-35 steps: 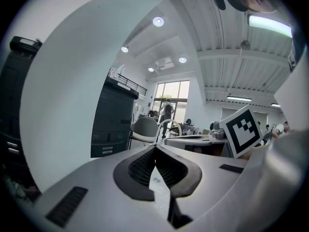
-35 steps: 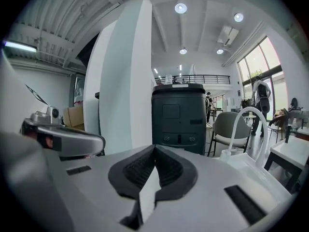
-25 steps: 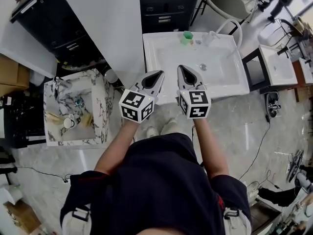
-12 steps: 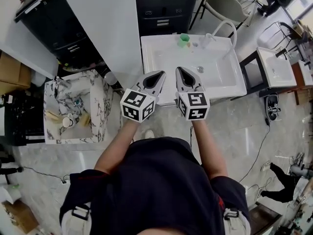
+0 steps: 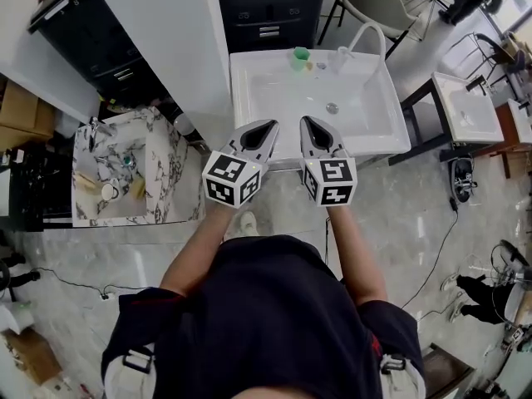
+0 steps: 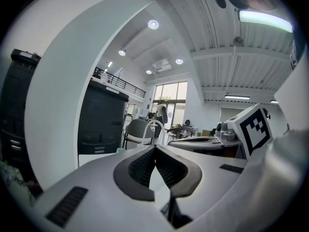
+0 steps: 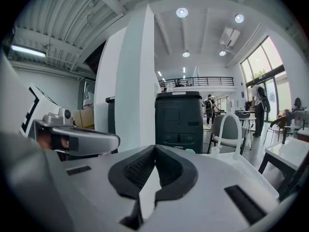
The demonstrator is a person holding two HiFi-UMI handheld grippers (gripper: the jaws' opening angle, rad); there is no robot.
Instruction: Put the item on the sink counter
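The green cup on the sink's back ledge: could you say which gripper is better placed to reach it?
Probably right: the right gripper points almost straight at the green cup; the left gripper sits further aside. Both are shut and empty.

grippers 2: left gripper (image 5: pixel 270 125), right gripper (image 5: pixel 306 120) | marker cubes (image 5: pixel 233 179) 2, one per gripper | sinks 3: middle white sink (image 5: pixel 249 98), right white sink (image 5: pixel 459 110), marble sink (image 5: pixel 166 173) | green cup (image 5: pixel 300 54) 1 | arched faucet (image 5: pixel 366 25) 1 | chair (image 5: pixel 378 2) 1 | black cabinets (image 5: pixel 266 2) 2 | cardboard boxes (image 5: pixel 17 108) 2 | forearms (image 5: pixel 199 256) 2 | white shoe (image 5: pixel 247 221) 1
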